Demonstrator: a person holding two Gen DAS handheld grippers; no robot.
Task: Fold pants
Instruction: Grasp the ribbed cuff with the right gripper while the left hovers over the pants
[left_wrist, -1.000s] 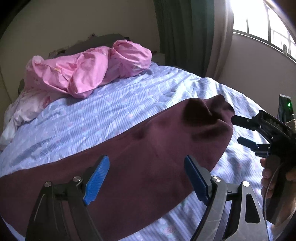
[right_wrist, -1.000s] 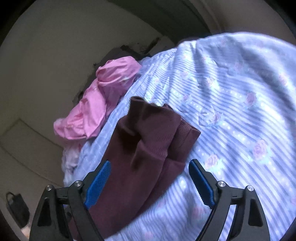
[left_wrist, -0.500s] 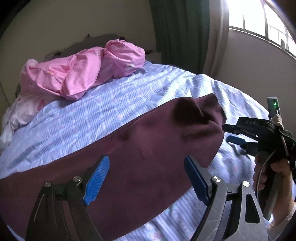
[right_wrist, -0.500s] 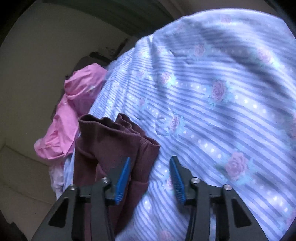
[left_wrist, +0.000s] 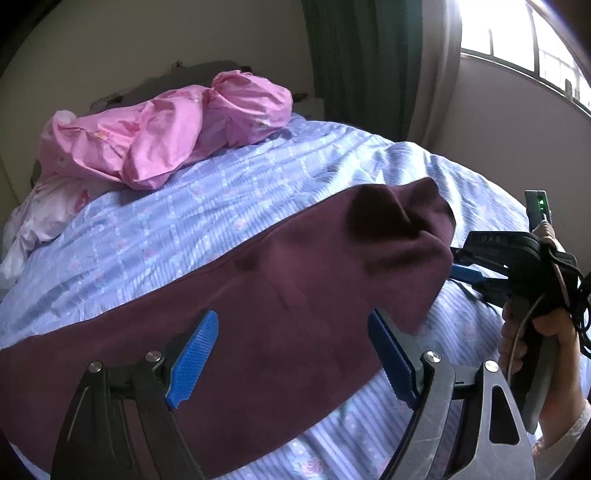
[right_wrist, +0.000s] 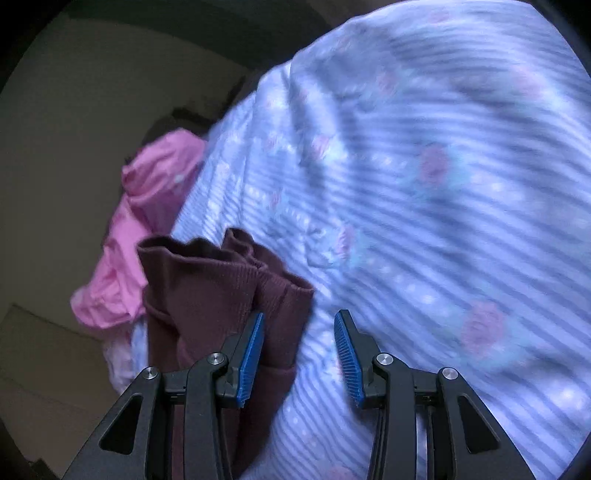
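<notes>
Dark maroon pants (left_wrist: 266, 295) lie stretched across the bed, one end bunched at the right. My left gripper (left_wrist: 291, 354) is open and empty just above the middle of the pants. My right gripper (right_wrist: 299, 350) is half open, its jaws narrow, at the ribbed end of the pants (right_wrist: 221, 280), which lies at its left finger. It also shows in the left wrist view (left_wrist: 465, 269), right at the pants' bunched end. It does not hold the cloth.
The bed has a blue striped floral sheet (left_wrist: 207, 229). A crumpled pink quilt (left_wrist: 173, 136) lies at the bed's far side. A green curtain (left_wrist: 354, 62) and a bright window (left_wrist: 524, 44) stand beyond the bed. A person's hand (left_wrist: 546, 332) holds the right gripper.
My right gripper has narrowed from wide open to half open and moved in to the pants' ribbed end. My left gripper has stayed open over the pants.
</notes>
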